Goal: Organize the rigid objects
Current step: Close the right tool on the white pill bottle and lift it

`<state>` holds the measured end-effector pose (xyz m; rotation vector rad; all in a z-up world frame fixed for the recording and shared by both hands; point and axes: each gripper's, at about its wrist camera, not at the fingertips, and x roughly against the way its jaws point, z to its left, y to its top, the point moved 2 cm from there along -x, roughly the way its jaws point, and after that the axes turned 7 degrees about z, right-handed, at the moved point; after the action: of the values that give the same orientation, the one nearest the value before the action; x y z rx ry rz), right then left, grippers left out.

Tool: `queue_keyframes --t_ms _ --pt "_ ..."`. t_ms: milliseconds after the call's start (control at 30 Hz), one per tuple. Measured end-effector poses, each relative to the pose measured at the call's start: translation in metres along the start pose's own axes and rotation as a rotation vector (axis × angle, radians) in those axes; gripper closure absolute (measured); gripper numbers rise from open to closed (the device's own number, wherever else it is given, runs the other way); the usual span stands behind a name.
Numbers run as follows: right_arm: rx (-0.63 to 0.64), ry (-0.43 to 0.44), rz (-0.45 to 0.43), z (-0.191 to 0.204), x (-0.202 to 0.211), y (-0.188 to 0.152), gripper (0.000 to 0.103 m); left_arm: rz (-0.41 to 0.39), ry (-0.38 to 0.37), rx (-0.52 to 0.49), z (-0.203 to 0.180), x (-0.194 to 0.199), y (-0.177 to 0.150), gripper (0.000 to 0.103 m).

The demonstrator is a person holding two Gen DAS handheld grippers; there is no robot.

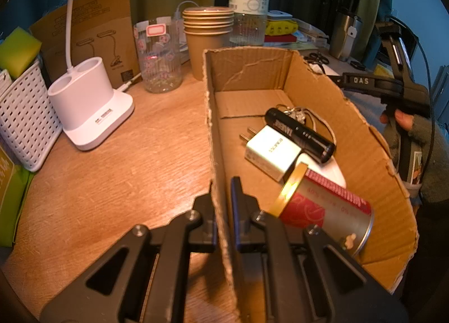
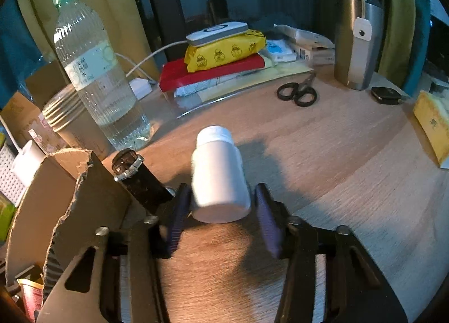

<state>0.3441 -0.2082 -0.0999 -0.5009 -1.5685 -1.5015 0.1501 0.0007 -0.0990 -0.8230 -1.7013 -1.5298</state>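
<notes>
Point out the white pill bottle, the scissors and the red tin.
white pill bottle (image 2: 220, 179): right wrist view, middle of its body.
scissors (image 2: 298, 92): right wrist view, where the black handle loops meet.
red tin (image 1: 322, 207): left wrist view, its red side wall.

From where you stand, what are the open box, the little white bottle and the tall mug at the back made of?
Box: corrugated cardboard, raw brown, with torn fluted edges. White bottle: probably plastic, matte and opaque, with a ribbed screw cap. Tall mug: apparently stainless steel, brushed grey sheen with soft reflections and a dark lid.
</notes>
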Motion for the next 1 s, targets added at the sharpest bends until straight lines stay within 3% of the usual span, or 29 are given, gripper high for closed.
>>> queue_keyframes --t_ms 1000 --pt "0.035 -0.003 -0.191 0.017 0.081 -0.011 0.058 0.000 0.000 0.000 0.000 0.000 0.000 0.095"
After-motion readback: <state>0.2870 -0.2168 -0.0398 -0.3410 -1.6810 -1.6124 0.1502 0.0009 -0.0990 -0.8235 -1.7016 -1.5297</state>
